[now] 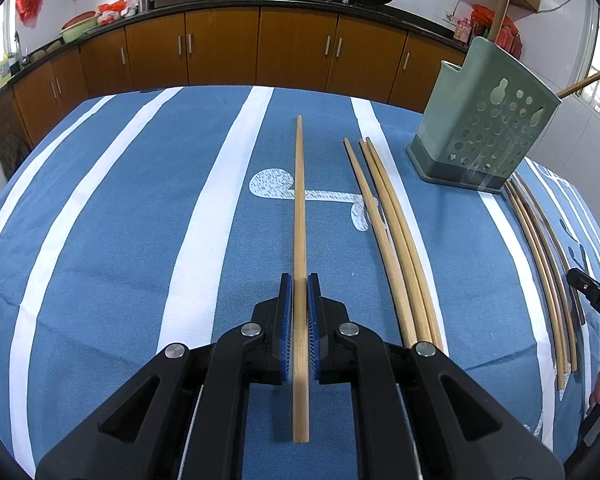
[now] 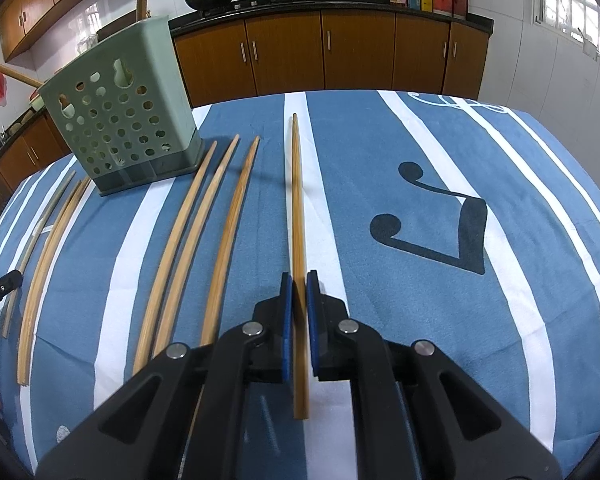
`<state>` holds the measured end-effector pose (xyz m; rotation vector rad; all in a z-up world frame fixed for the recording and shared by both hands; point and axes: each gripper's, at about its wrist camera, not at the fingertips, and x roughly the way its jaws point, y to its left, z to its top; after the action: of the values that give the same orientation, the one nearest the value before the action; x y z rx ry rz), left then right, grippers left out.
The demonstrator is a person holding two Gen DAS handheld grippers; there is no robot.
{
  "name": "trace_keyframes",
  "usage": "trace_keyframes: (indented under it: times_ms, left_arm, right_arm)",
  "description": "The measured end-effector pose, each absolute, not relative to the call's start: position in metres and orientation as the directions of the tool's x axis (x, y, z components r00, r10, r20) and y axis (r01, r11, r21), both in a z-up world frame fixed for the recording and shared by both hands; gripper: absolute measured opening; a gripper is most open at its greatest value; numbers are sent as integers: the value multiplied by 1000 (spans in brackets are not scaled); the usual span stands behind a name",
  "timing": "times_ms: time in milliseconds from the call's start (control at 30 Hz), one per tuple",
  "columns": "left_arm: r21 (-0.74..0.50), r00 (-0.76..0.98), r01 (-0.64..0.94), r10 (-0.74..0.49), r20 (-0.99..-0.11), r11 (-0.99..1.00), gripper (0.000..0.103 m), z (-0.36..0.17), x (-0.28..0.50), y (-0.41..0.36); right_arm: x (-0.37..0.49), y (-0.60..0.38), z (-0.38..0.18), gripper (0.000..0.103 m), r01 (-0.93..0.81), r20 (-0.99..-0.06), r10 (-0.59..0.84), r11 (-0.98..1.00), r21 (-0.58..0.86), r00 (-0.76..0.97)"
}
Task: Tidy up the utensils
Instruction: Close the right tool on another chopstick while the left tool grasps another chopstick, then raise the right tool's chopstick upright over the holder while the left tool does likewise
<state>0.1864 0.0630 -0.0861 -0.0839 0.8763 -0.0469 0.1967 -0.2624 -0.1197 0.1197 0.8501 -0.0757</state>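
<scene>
- On the blue-and-white striped tablecloth (image 1: 140, 208), both grippers are clamping one chopstick each.
- Writing: the other gripper's black body is showing at the left view's right edge with white letters "DAS", rest cut off; nothing else legible. Printed music-note shapes are decorating the cloth.
- Container: green perforated utensil holder (image 1: 488, 120) is standing upright on the cloth, darker base; two wooden sticks are poking out of its top, one leaning out sideways. Contents below the rim only partly showing through the holes.
- Left gripper (image 1: 300, 280): blue pads are pressing together on a pale wooden chopstick (image 1: 299, 200), running straight ahead along the fingers.
- Right gripper (image 2: 299, 278): pads are squeezing a darker brown chopstick (image 2: 297, 200), pointing straight ahead.
- Loose chopsticks: three are lying side by side between the left-held stick and the holder (image 1: 384, 220); another bundle is lying past the holder's base (image 1: 540, 248), one greyish.
- Another three are lying just left of the right-held stick (image 2: 204, 232).
</scene>
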Motion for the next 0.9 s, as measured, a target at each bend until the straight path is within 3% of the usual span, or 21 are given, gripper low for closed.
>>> trace_keyframes:
  times_ms: [333,467,900]
  left_arm:
    - [-11,635,38,-32,-772,999,8,-86,178,52]
    - [-35,624,51,-60,-779,998,7,-81,175,56]
    - [-105,763,73,-123,-635,992,7,-5,152,66]
  right_arm:
    - [195,-268,-118,8,114,-751,-6,989,92,661]
    - [183,-274,-103,8,119,-711,5,985,124,703]
    - [154,-290,-29,8,121,-540,-27,983,139,841]
